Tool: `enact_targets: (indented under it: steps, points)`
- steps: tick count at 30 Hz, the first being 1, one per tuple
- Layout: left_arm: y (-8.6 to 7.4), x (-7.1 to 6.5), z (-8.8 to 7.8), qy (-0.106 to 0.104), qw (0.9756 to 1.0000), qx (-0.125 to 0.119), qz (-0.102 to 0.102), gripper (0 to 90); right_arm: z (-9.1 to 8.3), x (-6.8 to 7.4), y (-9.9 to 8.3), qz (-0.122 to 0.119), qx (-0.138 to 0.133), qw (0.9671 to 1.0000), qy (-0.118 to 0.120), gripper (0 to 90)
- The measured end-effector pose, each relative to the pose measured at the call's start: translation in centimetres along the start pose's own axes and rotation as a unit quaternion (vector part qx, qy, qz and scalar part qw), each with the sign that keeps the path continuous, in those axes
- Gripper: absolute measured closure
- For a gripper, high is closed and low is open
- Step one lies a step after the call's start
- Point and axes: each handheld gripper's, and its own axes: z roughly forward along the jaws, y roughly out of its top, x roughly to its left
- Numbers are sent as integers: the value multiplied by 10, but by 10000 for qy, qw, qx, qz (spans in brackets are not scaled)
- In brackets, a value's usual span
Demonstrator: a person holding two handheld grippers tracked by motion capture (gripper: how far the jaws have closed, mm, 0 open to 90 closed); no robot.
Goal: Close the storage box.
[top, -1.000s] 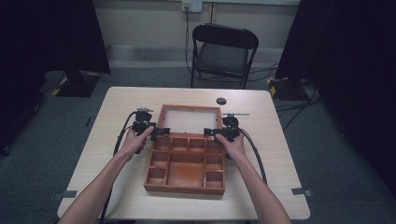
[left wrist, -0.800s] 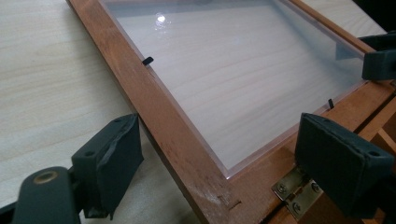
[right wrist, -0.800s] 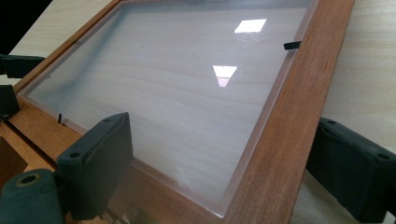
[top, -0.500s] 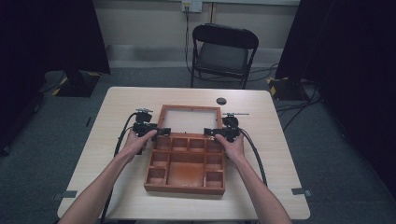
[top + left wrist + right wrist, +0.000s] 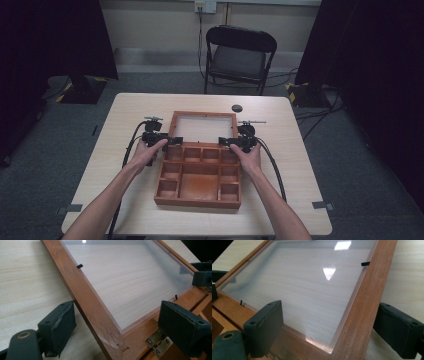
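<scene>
Grippers (left (image 5: 172, 140), right (image 5: 226, 142)) straddle glass lid (image 5: 204, 126), unlabelled.

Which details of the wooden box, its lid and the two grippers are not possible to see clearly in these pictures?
- Small black object on the table, high view: too small to identify.
- Box compartments, high view: too small to tell whether anything lies inside.
- Brass hinge, left gripper view: partly behind a jaw and cut by the bottom edge.
- Lid far edge, right gripper view: cut off by the top edge.
- Left gripper and right gripper, high view: jaw contact with the frame too small to judge.
</scene>
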Motion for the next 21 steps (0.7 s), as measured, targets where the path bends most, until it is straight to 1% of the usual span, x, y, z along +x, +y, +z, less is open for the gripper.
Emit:
enact_targets:
  steps: [1,2,3,4,5,7,15,16,17,19,21]
  points:
    - [0,-1,1,-80,10000,-8,-5,172,-1,1,1,-121,-67,9999,-57,108]
    - [0,-3,3,-60,10000,-33,33,169,-2,2,1,-188,-93,9997,-96,120]
    - [0,-6,3,7,9999,-10,123,156,-4,2,2,-249,-129,9995,-123,135]
    - [1,-8,4,44,9999,-9,151,139,-5,2,2,-288,-153,9994,-129,150]
    - [2,-10,4,118,9997,27,228,126,-6,2,2,-309,-177,9993,-140,162]
    - [2,-12,4,153,9995,39,265,122,-8,2,3,-359,-190,9991,-154,173]
    - [4,-12,3,176,9993,40,329,130,-11,3,4,-419,-242,9986,-196,197]
    - [4,-10,1,102,9996,4,245,158,-12,3,4,-401,-261,9986,-206,218]
    - [4,-9,0,94,9996,7,281,170,-12,3,5,-395,-273,9987,-191,229]
    - [5,-10,0,131,9994,23,318,175,-13,2,5,-388,-319,9986,-188,246]
    - [6,-12,-1,208,9991,22,378,175,-14,3,6,-437,-358,9982,-221,256]
